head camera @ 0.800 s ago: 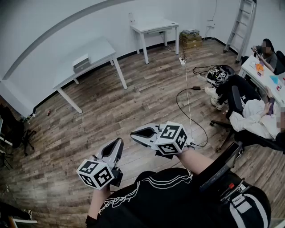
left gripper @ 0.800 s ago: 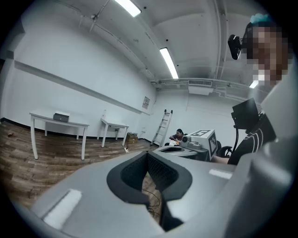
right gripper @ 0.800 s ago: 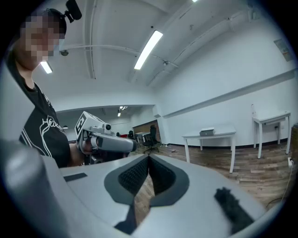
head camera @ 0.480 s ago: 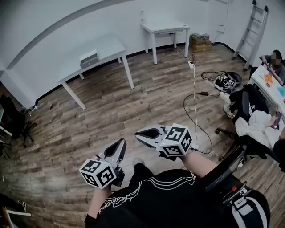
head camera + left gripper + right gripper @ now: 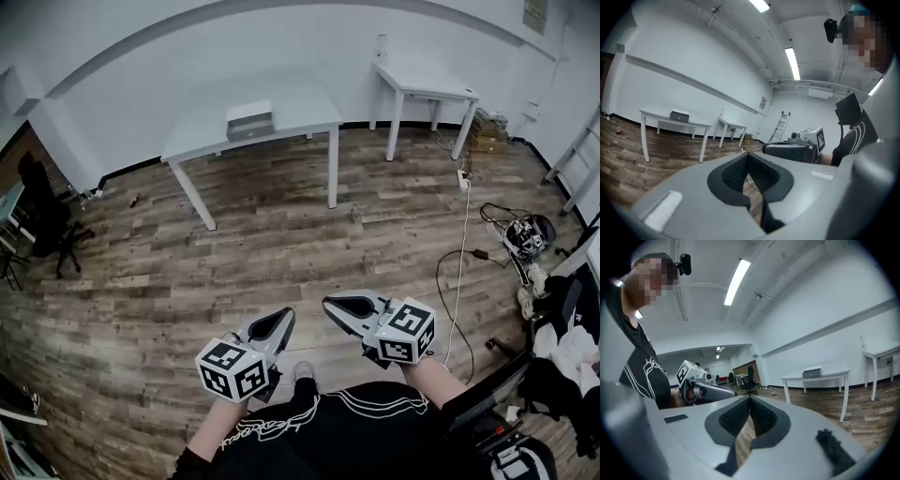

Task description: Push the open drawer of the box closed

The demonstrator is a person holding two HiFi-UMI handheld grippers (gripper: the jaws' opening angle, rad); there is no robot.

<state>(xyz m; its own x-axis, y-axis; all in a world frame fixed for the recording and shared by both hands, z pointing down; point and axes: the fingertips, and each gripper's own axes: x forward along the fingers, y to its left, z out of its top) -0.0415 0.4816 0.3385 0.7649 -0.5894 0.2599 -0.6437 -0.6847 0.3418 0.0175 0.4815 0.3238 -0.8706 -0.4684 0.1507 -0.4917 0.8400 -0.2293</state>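
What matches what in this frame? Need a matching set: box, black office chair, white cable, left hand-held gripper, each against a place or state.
Things:
1. box
2. black office chair
3. white cable
4. left hand-held gripper

Place or state:
a. jaws shut, nothing between them
b. on the large white table
c. running along the floor on the right of the head view
d. at the far left edge of the head view

Pairs: 1-b, 2-d, 3-c, 4-a
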